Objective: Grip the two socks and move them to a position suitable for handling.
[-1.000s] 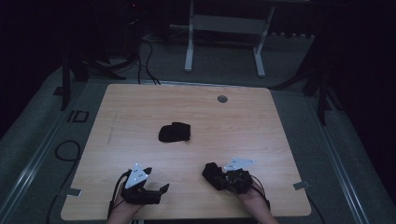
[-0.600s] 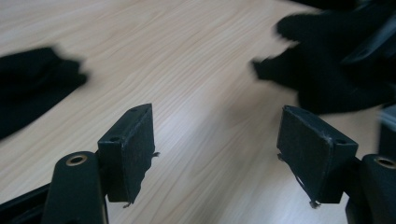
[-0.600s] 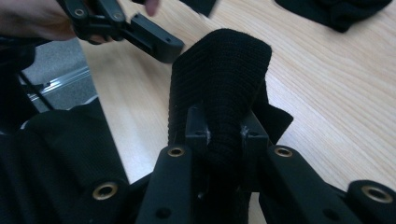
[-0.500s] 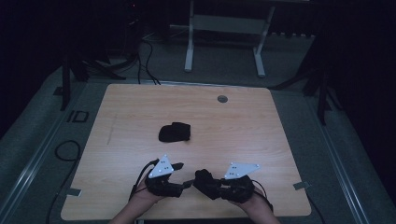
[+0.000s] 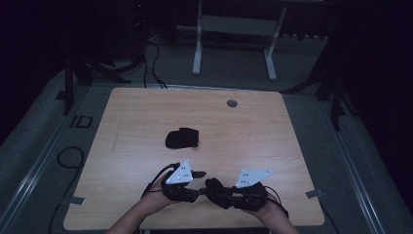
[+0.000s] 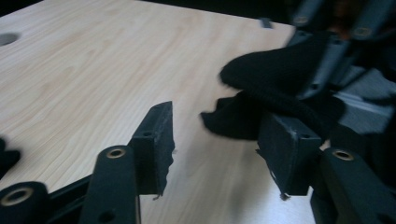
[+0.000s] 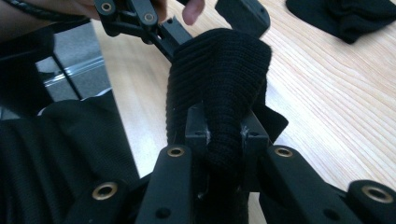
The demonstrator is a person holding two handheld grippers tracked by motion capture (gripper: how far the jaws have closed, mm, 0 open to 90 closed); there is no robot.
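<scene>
Fingers [image 7: 198, 126] of the right gripper [image 7: 224, 133] are clamping a black ribbed sock [image 7: 219, 74] at the lower centre of the right gripper view, its folded end sticking up between the 2 pads. Near the bottom centre of the high view, the left gripper [image 5: 195, 185] is facing this sock; its jaws have just been closing and are standing apart, with the cloth's edge lying just ahead of the right-hand pad in the left gripper view, untouched as far as can be seen. Another dark sock [image 5: 182, 138] is lying mid-frame on the wooden table [image 5: 272, 131].
</scene>
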